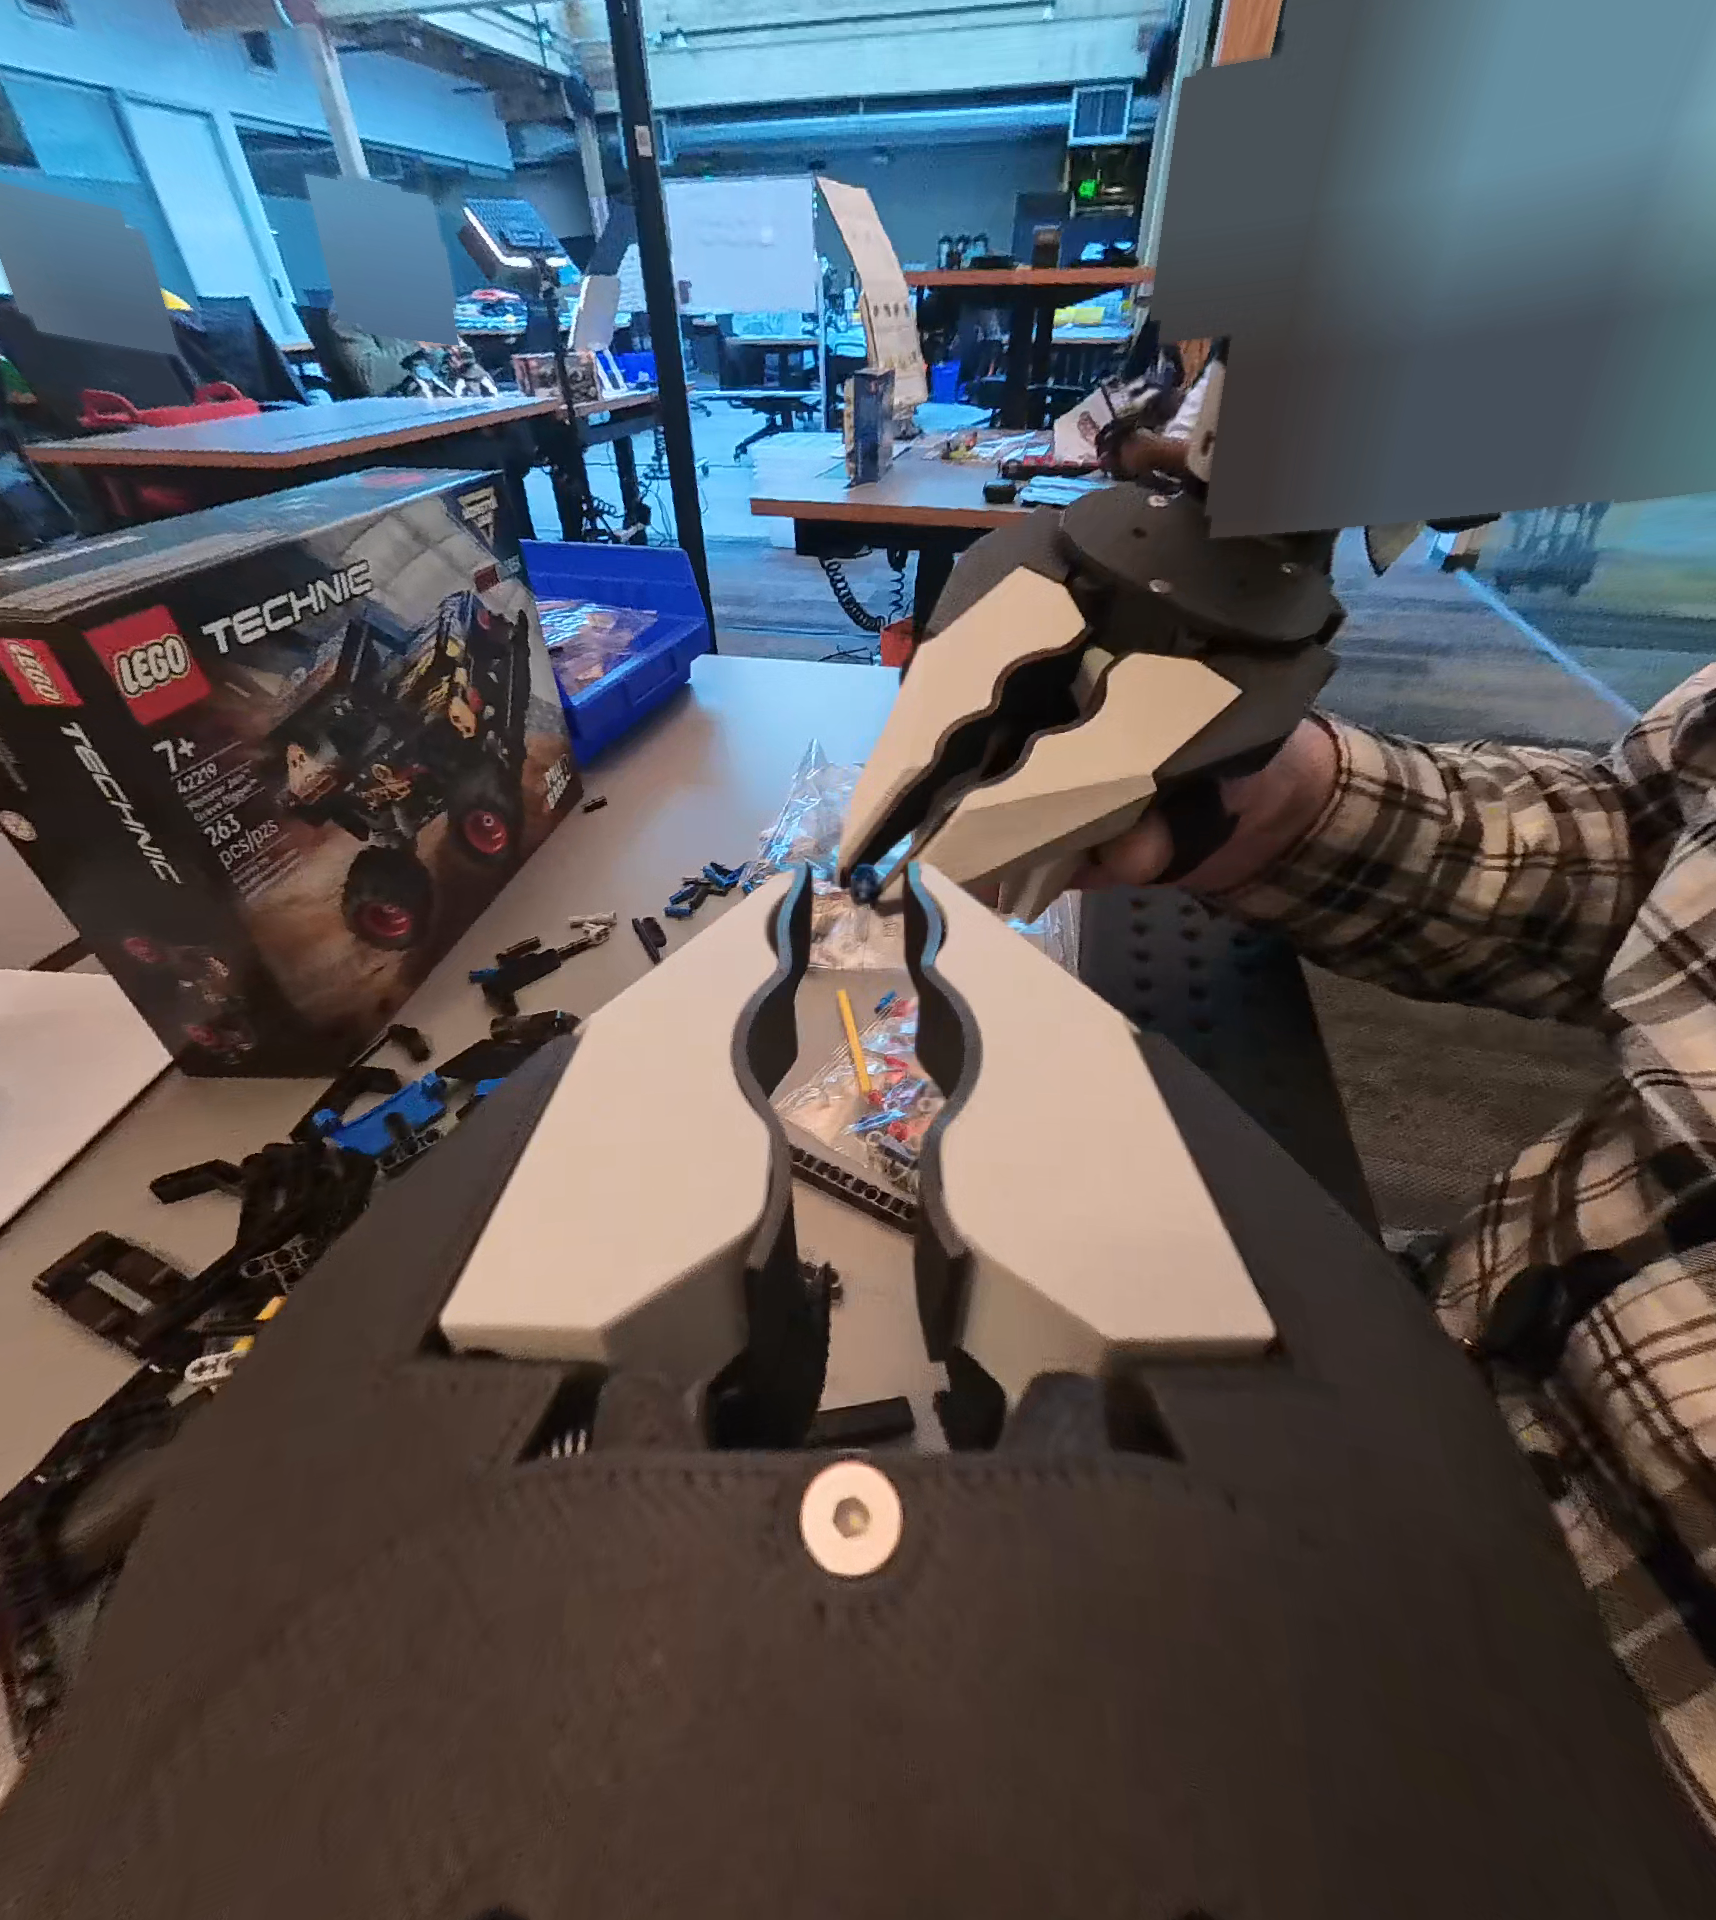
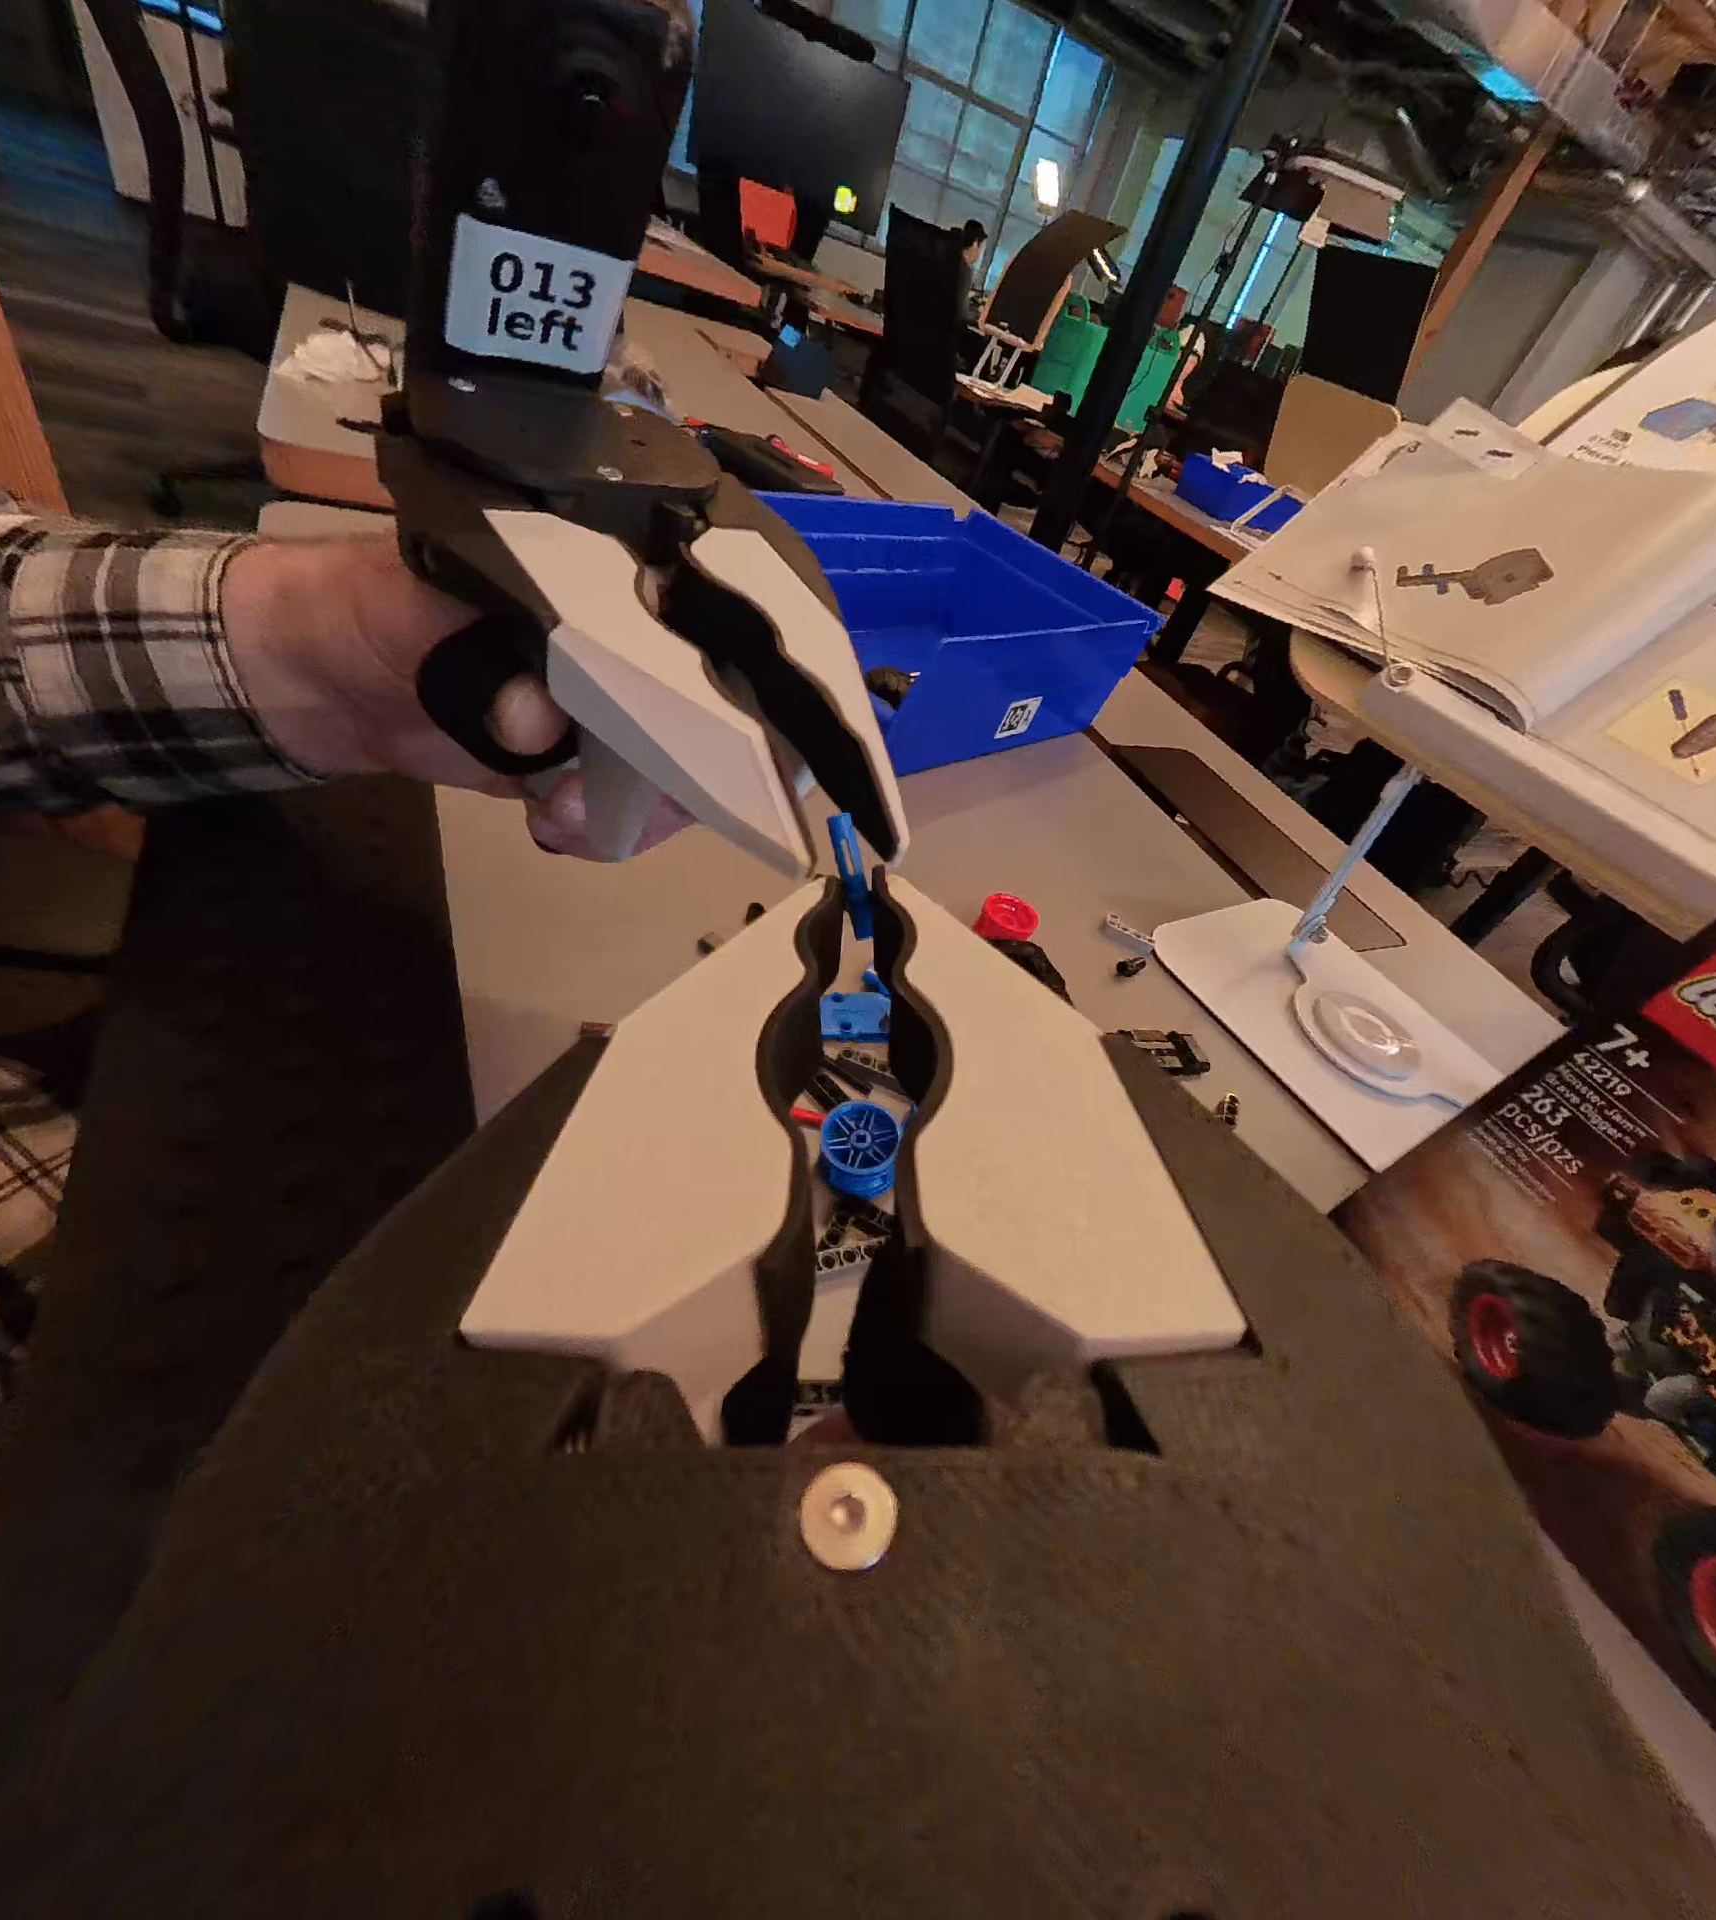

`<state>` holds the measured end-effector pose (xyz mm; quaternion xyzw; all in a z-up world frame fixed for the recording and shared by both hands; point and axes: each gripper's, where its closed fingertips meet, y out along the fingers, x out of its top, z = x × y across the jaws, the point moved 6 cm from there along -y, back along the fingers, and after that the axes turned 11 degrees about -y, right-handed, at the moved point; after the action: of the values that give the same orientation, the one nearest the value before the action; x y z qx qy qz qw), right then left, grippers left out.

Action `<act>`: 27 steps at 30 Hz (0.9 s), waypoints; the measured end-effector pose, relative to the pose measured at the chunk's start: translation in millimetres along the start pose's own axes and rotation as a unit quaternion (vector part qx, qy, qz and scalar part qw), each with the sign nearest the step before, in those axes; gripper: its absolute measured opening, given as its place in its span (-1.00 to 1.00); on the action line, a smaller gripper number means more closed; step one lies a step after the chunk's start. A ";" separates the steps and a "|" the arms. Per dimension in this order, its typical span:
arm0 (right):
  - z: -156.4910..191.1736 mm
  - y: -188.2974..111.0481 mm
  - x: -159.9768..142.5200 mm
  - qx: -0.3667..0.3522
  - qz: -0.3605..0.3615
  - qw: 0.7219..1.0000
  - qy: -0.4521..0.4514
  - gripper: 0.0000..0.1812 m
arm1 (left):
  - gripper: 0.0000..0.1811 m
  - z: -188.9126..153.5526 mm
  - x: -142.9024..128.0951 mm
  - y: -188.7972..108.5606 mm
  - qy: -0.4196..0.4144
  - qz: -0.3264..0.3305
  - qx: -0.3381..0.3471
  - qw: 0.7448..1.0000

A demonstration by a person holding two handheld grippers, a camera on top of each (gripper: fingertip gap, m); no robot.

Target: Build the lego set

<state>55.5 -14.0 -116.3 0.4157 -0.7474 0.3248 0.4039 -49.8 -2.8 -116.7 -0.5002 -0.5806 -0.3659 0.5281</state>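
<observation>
Both grippers: pale grey fingers on black bodies. Small plastic pin: blue. Spoked plastic wheel hub: blue. Rectangular plastic bin at the desk's far edge: blue. Round cap: red. Sleeve: black-and-white plaid.

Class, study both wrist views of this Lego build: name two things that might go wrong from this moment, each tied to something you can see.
1. The blue piece is pinched only at the very tips of the left hand-held gripper and the right hand-held gripper, in mid-air; a slip may drop it among the loose parts on the table.
2. The tips crowd together and hide the joint, so misalignment could go unnoticed.
</observation>
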 end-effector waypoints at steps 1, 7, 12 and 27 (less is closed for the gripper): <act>-0.1 0.9 -0.1 -0.007 0.003 1.000 -0.008 -0.97 | -0.86 0.2 -0.2 0.3 0.003 -0.001 0.003 1.000; 1.0 4.0 -2.1 -0.012 0.022 0.999 -0.044 -0.97 | -0.97 2.5 -3.1 0.7 0.008 0.002 0.015 1.000; -0.3 4.3 -1.0 -0.026 0.019 0.998 -0.054 -0.97 | -0.97 2.8 -1.5 0.6 0.020 -0.010 0.029 0.999; -2.0 9.4 -4.4 -0.047 0.061 0.992 -0.100 -0.90 | -0.98 6.3 1.5 -2.6 0.028 -0.013 0.038 0.999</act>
<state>49.3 -6.6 -120.7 0.3802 -0.8225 0.2698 0.3258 -53.8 2.9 -116.0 -0.4617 -0.5855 -0.3640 0.5581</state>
